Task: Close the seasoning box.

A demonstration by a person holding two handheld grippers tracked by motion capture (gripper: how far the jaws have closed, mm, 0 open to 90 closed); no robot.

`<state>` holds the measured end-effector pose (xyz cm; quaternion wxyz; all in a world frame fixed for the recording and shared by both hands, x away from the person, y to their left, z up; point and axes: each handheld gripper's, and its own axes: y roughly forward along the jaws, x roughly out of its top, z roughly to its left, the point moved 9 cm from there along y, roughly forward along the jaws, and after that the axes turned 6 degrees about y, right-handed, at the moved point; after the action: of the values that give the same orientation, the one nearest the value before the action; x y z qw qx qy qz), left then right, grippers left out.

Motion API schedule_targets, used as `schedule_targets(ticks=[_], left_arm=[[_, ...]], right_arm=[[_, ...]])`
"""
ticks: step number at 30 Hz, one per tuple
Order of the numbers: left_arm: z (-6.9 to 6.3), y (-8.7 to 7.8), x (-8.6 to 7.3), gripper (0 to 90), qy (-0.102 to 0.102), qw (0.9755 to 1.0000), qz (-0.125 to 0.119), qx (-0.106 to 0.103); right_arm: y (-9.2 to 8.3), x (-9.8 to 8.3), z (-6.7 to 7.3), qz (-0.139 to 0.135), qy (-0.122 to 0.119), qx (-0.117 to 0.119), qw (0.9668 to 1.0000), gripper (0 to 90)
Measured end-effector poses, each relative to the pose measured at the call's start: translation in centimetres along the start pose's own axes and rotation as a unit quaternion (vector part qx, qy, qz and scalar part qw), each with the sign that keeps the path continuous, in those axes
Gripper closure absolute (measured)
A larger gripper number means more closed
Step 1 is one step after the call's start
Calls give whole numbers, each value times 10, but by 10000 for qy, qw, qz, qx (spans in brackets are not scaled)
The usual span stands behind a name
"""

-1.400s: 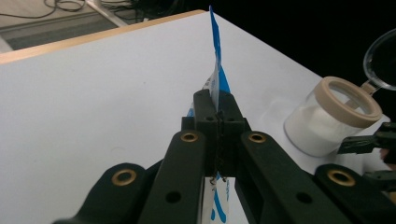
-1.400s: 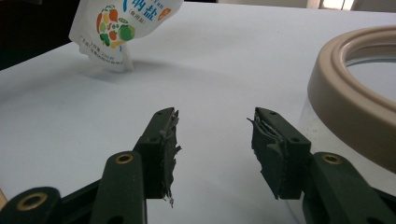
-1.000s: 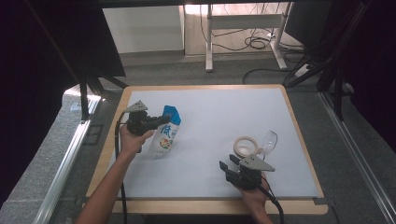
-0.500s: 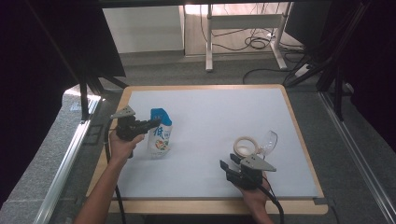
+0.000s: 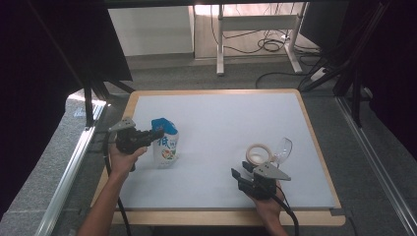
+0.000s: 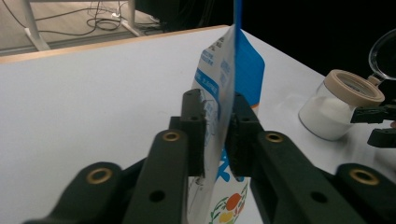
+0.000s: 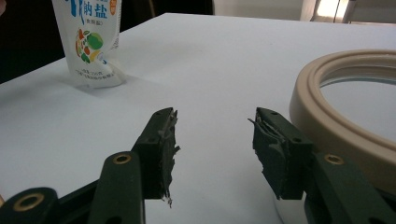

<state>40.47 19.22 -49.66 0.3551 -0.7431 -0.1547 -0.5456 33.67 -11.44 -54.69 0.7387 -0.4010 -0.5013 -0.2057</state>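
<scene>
Left gripper [image 6: 218,135] is clamped on the salt bag [image 5: 164,142], and over the last sec it's dragged the bag toward the left edge of the white table [image 5: 221,118], away from the open glass jar [image 5: 259,155]. Bag stands upright, pinched thru its side. Odd if the plan is pouring salt into the jar imo, maybe just repositioning. Right gripper [image 7: 212,140] hasn't budged, jaws wide w/ nothing in them, parked just beside the jar rim. Jar's clear lid [image 5: 283,146] hangs off the far side. Nothing sits btw bag and jar, path's open.
</scene>
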Motion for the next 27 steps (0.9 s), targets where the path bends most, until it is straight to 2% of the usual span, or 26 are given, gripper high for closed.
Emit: schedule_targets(ticks=[4, 6, 8, 10, 18, 27], left_arm=[[-3, -1, -2, 644, 7, 10000, 6, 15], [-4, -1, -2, 623, 30, 10000, 18, 3], [-6, -1, -3, 611, 184, 9997, 45, 178], [-8, 0, -5, 584, 227, 9995, 80, 182], [-12, -1, -12, 426, 143, 9999, 68, 36], [-13, 1, -21, 359, 100, 9998, 181, 16]], right_arm=[[0, 0, -1, -9, 8, -5, 10000, 493], [0, 0, -1, -9, 7, -5, 10000, 494], [0, 0, -1, 2, 0, -5, 10000, 493], [0, -1, -1, 1, 4, -5, 10000, 493], [1, -1, -2, 7, -4, -19, 10000, 493], [-4, 0, -1, -14, -10, 60, 10000, 499]])
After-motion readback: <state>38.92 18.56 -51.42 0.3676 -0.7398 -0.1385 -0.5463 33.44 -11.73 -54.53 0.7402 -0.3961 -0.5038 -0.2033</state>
